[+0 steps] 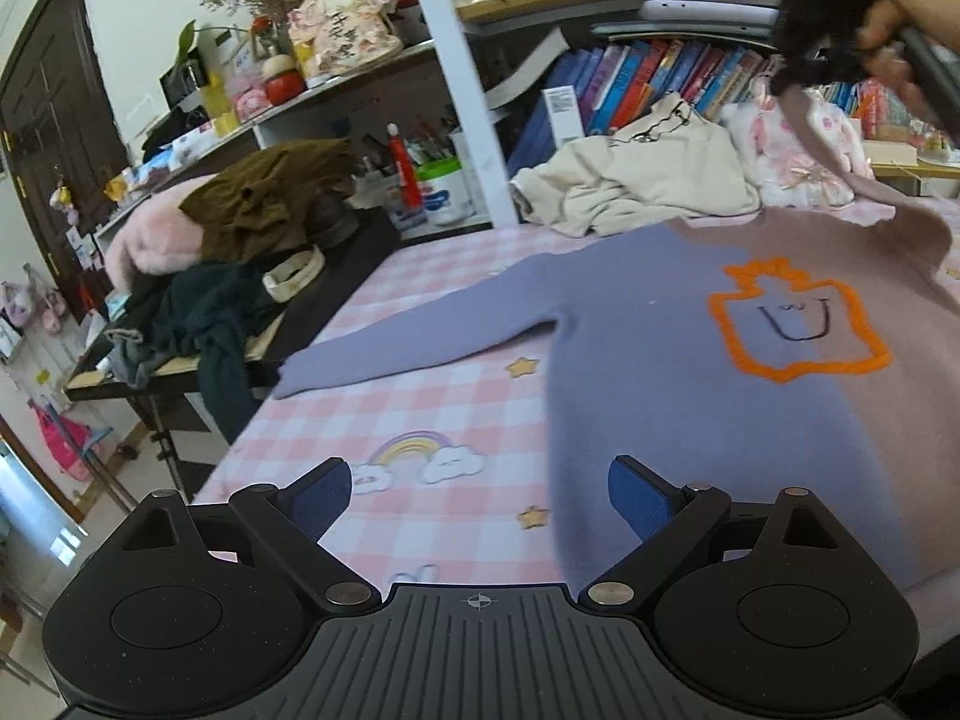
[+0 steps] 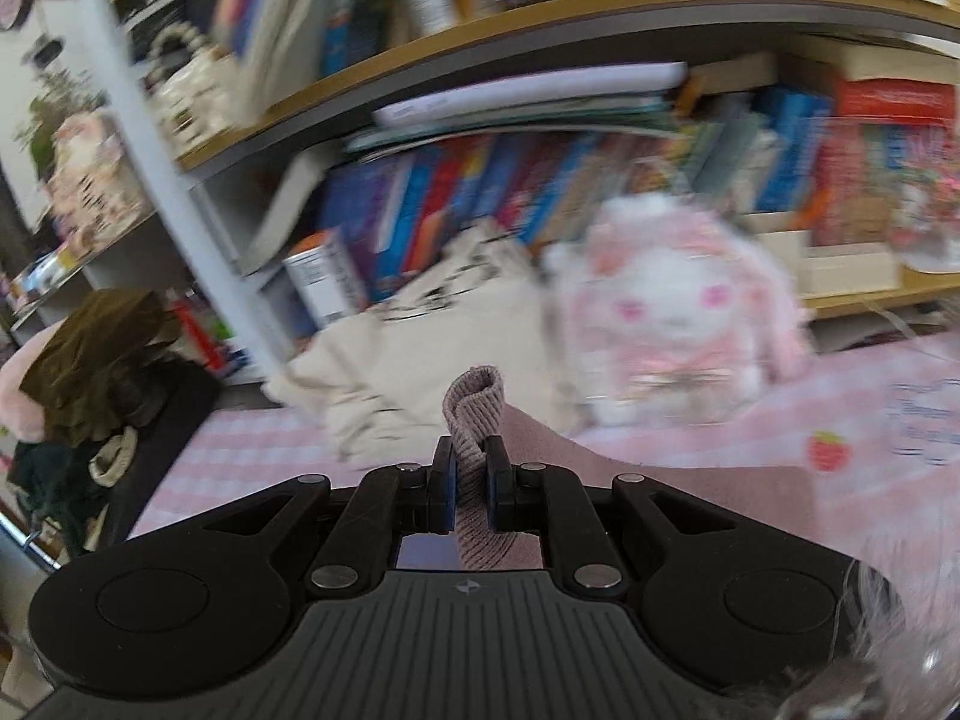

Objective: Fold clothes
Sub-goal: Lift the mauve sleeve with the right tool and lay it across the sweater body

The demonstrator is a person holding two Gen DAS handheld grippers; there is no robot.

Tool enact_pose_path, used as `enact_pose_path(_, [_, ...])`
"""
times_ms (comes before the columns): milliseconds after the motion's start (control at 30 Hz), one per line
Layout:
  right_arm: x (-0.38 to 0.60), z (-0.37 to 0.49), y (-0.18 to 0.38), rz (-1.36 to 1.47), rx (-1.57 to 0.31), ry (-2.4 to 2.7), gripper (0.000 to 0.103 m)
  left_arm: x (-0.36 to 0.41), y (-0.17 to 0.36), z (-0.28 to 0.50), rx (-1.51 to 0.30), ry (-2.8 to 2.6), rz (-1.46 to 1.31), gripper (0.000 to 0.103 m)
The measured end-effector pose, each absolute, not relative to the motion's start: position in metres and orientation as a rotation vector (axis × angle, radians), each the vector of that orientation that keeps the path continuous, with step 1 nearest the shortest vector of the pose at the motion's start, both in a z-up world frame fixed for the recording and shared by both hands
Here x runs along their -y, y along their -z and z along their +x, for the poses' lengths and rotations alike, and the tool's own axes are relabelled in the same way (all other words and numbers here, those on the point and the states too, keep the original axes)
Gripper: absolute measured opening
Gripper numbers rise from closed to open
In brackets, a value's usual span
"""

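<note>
A sweater (image 1: 690,372), half lilac-blue and half dusty pink with an orange outlined shape on its chest, lies spread on a pink checked bedsheet (image 1: 420,420). Its blue sleeve (image 1: 420,336) stretches out to the left. My left gripper (image 1: 480,501) is open and empty, low over the sheet beside the sweater's hem. My right gripper (image 2: 470,486) is shut on the ribbed cuff of the pink sleeve (image 2: 471,414) and holds it lifted. In the left wrist view the right gripper (image 1: 840,42) is high at the far right, with the pink sleeve (image 1: 834,144) hanging from it.
A cream garment (image 1: 636,180) and a pink plush rabbit (image 2: 678,306) lie at the back of the bed against bookshelves (image 1: 660,78). A side table at the left holds a pile of clothes (image 1: 228,264). The bed's left edge drops to the floor.
</note>
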State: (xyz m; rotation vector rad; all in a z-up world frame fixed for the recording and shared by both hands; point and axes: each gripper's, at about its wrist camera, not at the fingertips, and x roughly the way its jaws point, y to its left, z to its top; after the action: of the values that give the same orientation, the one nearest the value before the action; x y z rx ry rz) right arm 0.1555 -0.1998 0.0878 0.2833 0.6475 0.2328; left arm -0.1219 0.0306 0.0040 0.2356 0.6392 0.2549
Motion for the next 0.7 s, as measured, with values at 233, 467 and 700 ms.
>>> enact_pose_path(233, [0.135, 0.175, -0.065, 0.25, -0.686, -0.263, 0.009, -0.055, -0.004, -0.136, -0.654, -0.303, 0.248, 0.095])
enact_pose_path(467, [0.116, 0.19, -0.037, 0.26, -0.768, -0.245, 0.01, -0.07, -0.004, -0.146, -0.68, -0.364, 0.226, 0.095])
enact_pose_path(700, [0.118, 0.177, -0.034, 0.301, -0.781, -0.417, 0.043, -0.063, -0.004, -0.143, -0.675, -0.332, 0.244, 0.095])
